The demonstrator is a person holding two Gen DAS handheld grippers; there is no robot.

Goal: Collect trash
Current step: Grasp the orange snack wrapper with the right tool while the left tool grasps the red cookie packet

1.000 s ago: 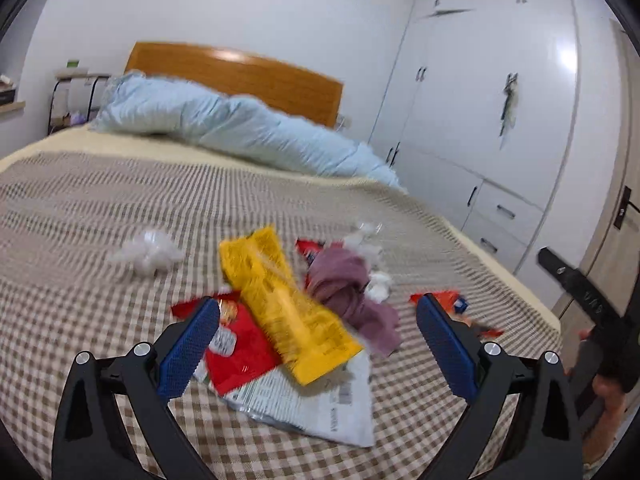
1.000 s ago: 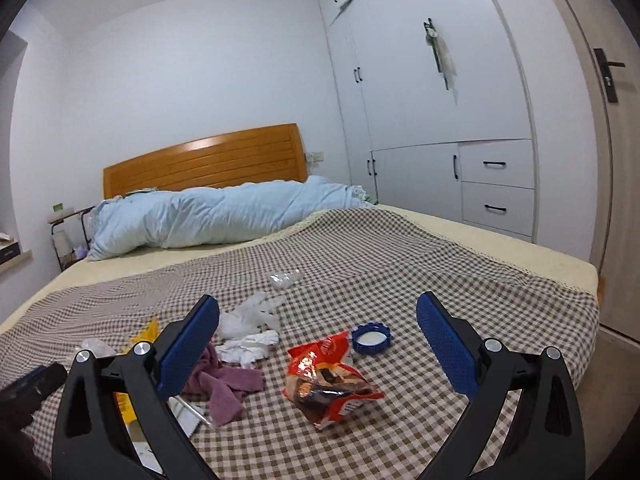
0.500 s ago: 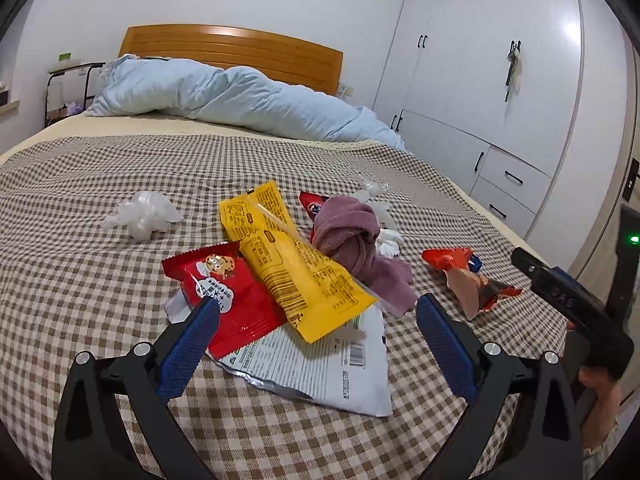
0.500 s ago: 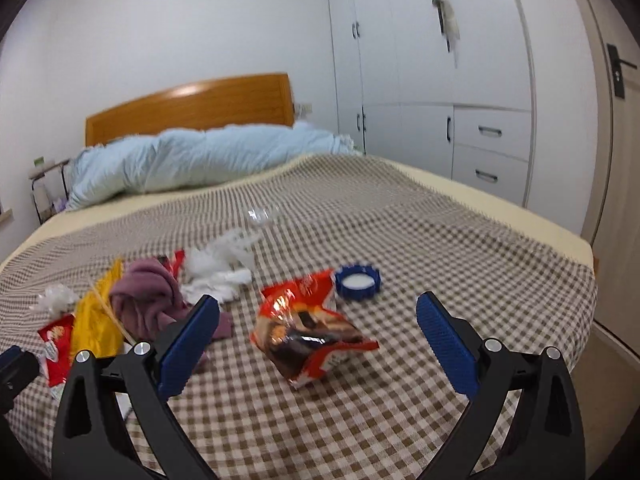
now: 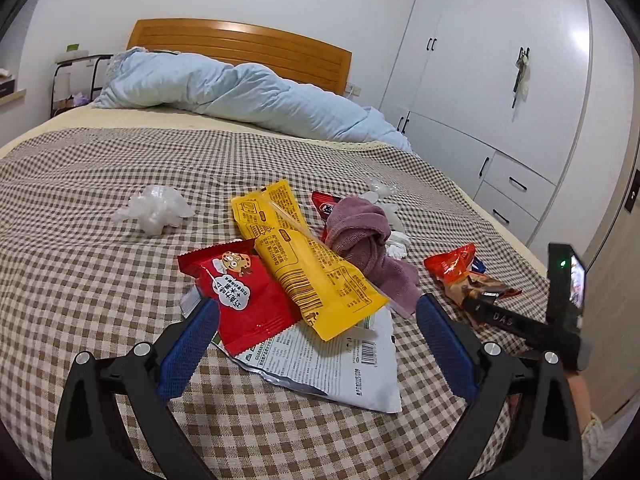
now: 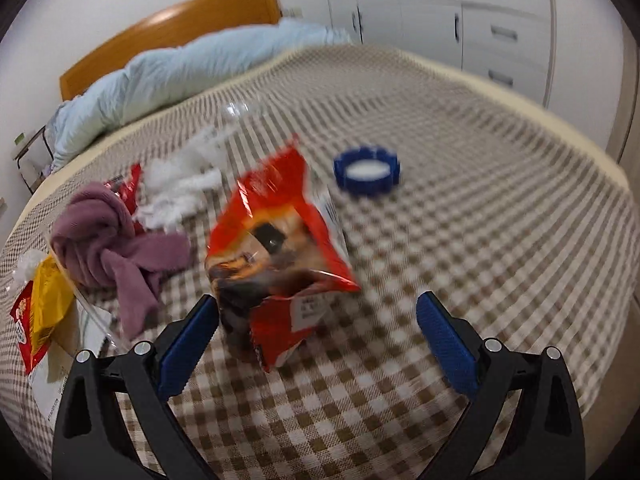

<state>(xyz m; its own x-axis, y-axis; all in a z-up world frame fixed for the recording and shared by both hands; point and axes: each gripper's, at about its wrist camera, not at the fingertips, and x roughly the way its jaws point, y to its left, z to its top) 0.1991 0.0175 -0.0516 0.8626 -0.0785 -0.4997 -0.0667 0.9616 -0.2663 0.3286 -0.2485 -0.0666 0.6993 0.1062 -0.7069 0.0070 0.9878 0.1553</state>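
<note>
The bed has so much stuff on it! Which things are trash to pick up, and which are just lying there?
Trash to collect:
- yellow wrapper
- red cookie wrapper
- white foil packet
- orange snack bag
- blue bottle cap
- crumpled tissues

Probably just lying about:
- purple cloth
- blue duvet
- checked blanket

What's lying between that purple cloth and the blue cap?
The orange snack bag, with checkered bedspread around it, between purple cloth and blue cap: right wrist view.
</note>
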